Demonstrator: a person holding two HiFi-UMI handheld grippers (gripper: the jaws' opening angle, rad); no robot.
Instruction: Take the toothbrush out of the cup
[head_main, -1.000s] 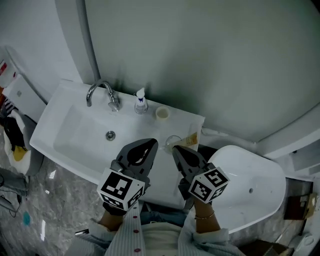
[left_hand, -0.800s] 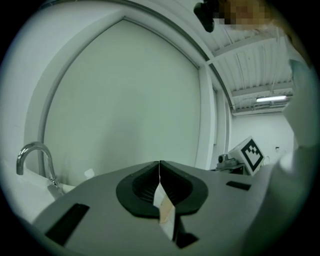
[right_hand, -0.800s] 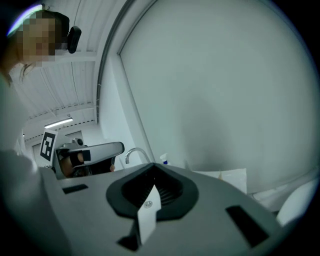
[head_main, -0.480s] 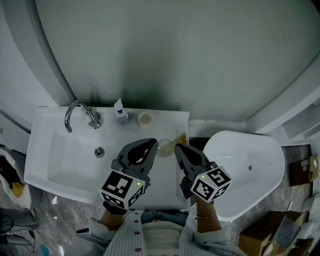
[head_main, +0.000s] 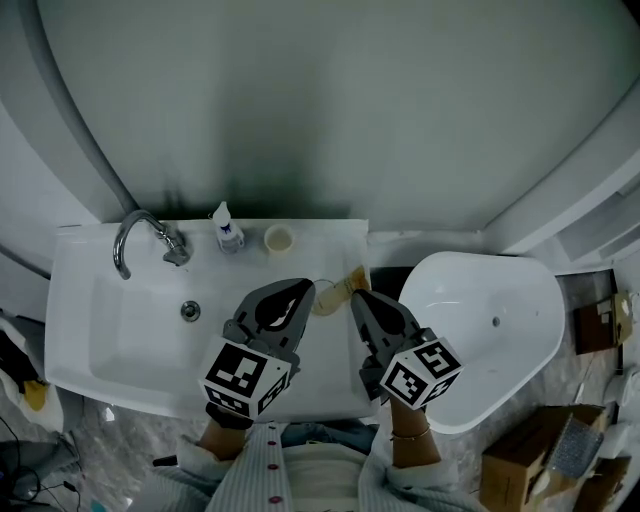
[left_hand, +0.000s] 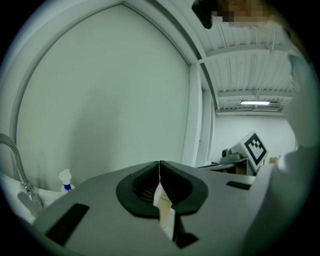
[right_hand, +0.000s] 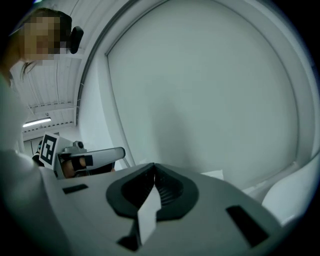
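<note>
"Toothbrush, item one: where is it entered?"
"At the right rear corner of the sink (head_main: 95, 310), by judgement. A clear cup (head_main: 325, 298) stands on the ledge there, and a tan packet (head_main: 356, 278) leans at its right side. The head view does not settle whether the packet is in the cup or just beside it. No bare brush can be made out, so the packet is probably the brush in its wrapper."
"Item two: left gripper (head_main: 306, 286)?"
"Jaws fully together, tips touching, nothing between them. It points at the cup, with its tip just beside the rim. The packet shows beyond the jaws, not in them."
"Item three: right gripper (head_main: 357, 297)?"
"Likewise closed and empty, near the packet's front side."
"Other stock?"
"Tap (head_main: 135, 235), spray bottle (head_main: 226, 230) and small cream cup (head_main: 277, 238), all on the back ledge, apart from the work."
"Step in hand?"
"Approach; nothing is gripped yet. To do it well:
- Part one gripper's jaws before going closer, since closed tips would only knock the cup.
- Take the packet high, above the rim, across its flat sides.
- Lift straight up until the lower end is out, not sideways. The cup looks light and stands near the ledge's edge.
- The other gripper may steady the cup's wall."
</note>
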